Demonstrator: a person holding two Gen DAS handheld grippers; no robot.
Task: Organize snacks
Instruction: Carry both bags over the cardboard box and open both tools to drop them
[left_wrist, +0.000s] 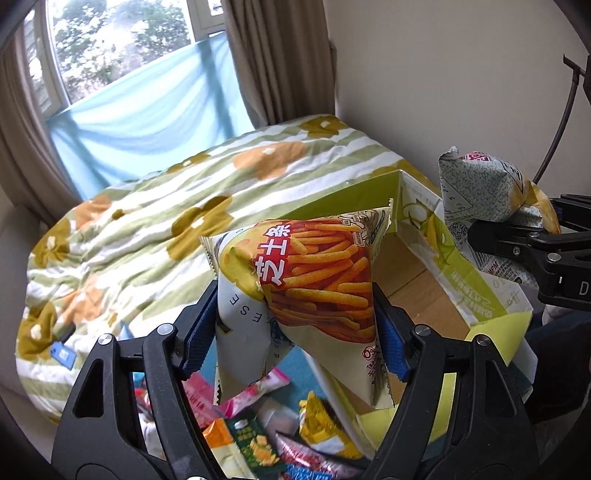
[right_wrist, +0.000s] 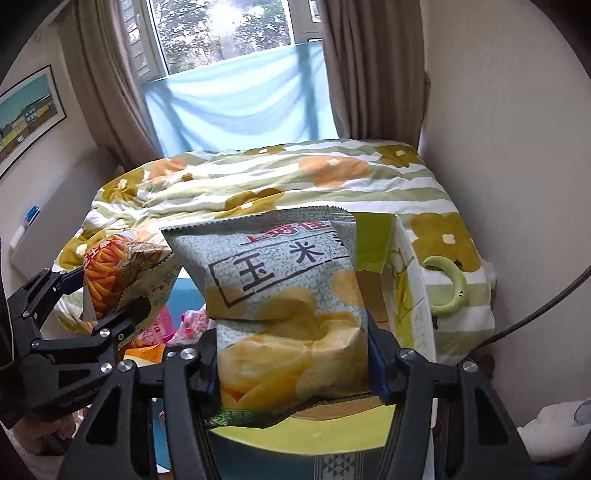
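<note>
My left gripper (left_wrist: 295, 328) is shut on a cheese stick bag (left_wrist: 306, 280), red and yellow, held up over the near edge of an open green cardboard box (left_wrist: 421, 295). The same bag (right_wrist: 118, 273) and the left gripper (right_wrist: 122, 314) show at the left of the right wrist view. A grey-green corn chip bag (right_wrist: 288, 295) is pinched between the pads of my right gripper (right_wrist: 291, 358), above the box (right_wrist: 406, 280). In the left wrist view that bag (left_wrist: 480, 192) and the right gripper (left_wrist: 495, 236) hang at the right edge.
Several loose snack packets (left_wrist: 258, 424) lie on a blue mat below the left gripper. The box rests on a bed with a striped flowered quilt (left_wrist: 155, 229). A green ring-shaped item (right_wrist: 450, 288) lies on the quilt right of the box. A wall stands at the right.
</note>
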